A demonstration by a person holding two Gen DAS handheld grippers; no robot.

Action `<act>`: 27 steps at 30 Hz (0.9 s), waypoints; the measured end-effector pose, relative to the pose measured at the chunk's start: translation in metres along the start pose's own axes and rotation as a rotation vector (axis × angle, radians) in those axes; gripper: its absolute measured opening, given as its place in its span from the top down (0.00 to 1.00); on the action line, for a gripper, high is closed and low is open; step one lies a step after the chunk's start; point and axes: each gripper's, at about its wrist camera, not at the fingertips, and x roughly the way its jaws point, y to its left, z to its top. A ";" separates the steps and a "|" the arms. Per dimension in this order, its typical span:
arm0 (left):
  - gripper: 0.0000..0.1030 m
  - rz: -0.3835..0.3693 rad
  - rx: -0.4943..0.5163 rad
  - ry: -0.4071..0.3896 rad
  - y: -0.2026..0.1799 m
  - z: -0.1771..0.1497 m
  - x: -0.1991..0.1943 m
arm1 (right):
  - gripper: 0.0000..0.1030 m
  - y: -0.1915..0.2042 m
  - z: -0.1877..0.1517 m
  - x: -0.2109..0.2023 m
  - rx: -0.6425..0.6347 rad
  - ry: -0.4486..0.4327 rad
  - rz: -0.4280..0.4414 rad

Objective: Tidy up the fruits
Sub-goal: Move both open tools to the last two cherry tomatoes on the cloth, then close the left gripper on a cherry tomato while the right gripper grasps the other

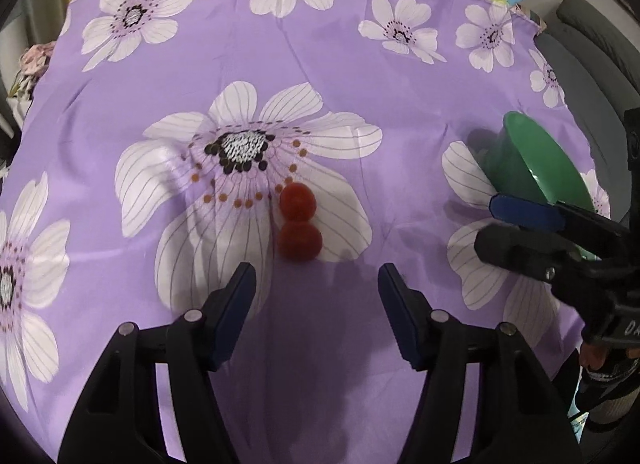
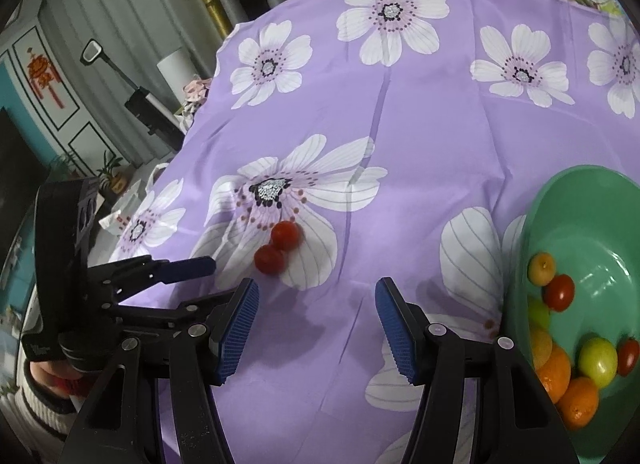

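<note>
Touching on the purple cloth (image 1: 320, 44), two red tomatoes (image 1: 299, 220) before the empty, open left gripper (image 1: 316, 284); right gripper (image 2: 316, 296) likewise parted.

Ahead of both sets of jaws, the purple flowered cloth (image 1: 360, 76) is lying smooth with a soft sheen and faint creases. The two red tomatoes (image 2: 277, 248) just beyond the jaws are looking smooth-skinned and slightly glossy. To the right of the right gripper (image 2: 316, 328), the green bowl (image 2: 600, 200) is showing as glossy plastic, catching highlights. The gripper's blue pads (image 2: 236, 332) are looking finely ribbed and matt, its black arms hard plastic with metal pins.
</note>
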 end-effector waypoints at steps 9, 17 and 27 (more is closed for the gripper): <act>0.64 -0.005 0.001 0.076 0.001 0.017 0.031 | 0.41 -0.013 0.000 0.007 0.037 0.005 0.016; 0.72 0.011 -0.008 0.095 0.006 0.022 0.046 | 0.41 -0.017 0.001 0.015 0.047 0.016 0.032; 0.72 0.002 -0.011 0.018 0.017 0.015 0.022 | 0.41 -0.009 0.008 0.042 0.030 0.060 0.046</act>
